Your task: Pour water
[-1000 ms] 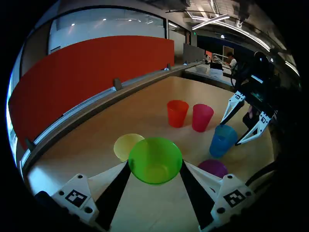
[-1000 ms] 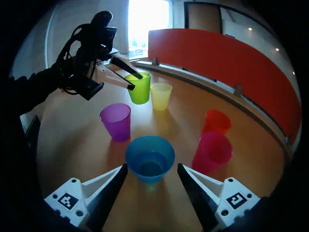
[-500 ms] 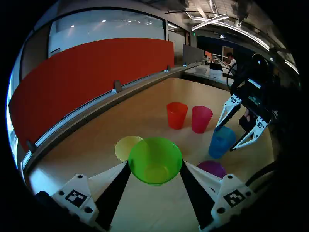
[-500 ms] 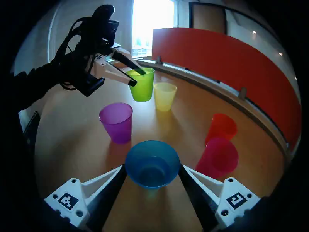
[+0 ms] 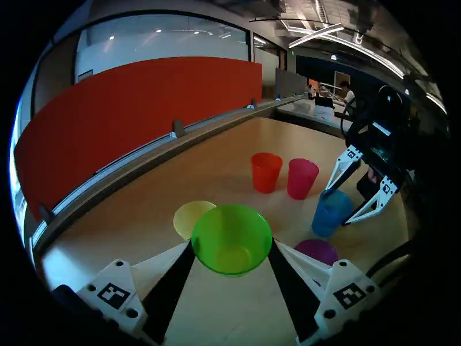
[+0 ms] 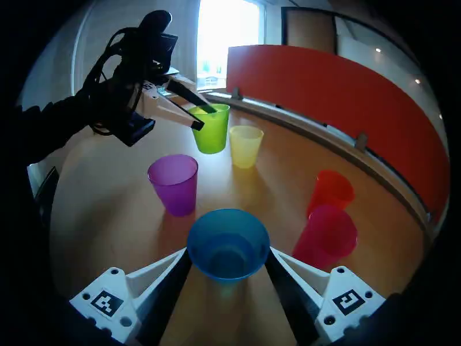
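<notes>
A green cup (image 5: 231, 239) sits between the fingers of my left gripper (image 5: 231, 247), which is shut on its sides. My right gripper (image 6: 228, 255) is shut on a blue cup (image 6: 228, 245) with a little water in its bottom. In the right gripper view the left gripper (image 6: 199, 115) grips the green cup (image 6: 210, 128) at the far left of the table. In the left gripper view the right gripper (image 5: 350, 193) straddles the blue cup (image 5: 331, 212) at the right.
On the wooden table (image 6: 115, 202) stand a purple cup (image 6: 173, 183), a yellow cup (image 6: 246, 145), an orange cup (image 6: 329, 191) and a pink cup (image 6: 327, 236). A red partition (image 5: 132, 109) runs along the table's far edge. People sit far back (image 5: 346, 92).
My right gripper has moved forward around the blue cup and shut on it. The left gripper with the green cup has barely moved.
</notes>
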